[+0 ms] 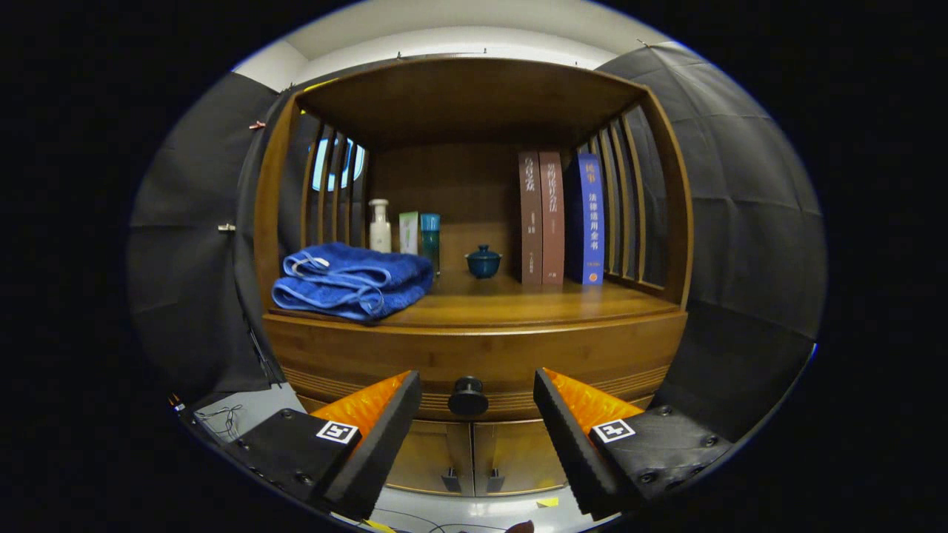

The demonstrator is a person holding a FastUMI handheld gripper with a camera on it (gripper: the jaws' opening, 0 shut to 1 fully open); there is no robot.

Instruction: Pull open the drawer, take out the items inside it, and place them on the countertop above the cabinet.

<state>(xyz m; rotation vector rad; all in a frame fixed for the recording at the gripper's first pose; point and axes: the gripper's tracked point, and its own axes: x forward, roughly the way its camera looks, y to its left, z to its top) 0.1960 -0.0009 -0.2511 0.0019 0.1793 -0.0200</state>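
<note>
The drawer (474, 363) is seen shut, its front flush beneath the desk (518, 307); nothing has been taken out yet. The hand-held gripper (477, 403) is held wide open and empty, its fingers spread either side of the drawer knob (468, 396), not touching it; the knob must be gripped, the drawer pulled, the contents lifted above the knob.
</note>
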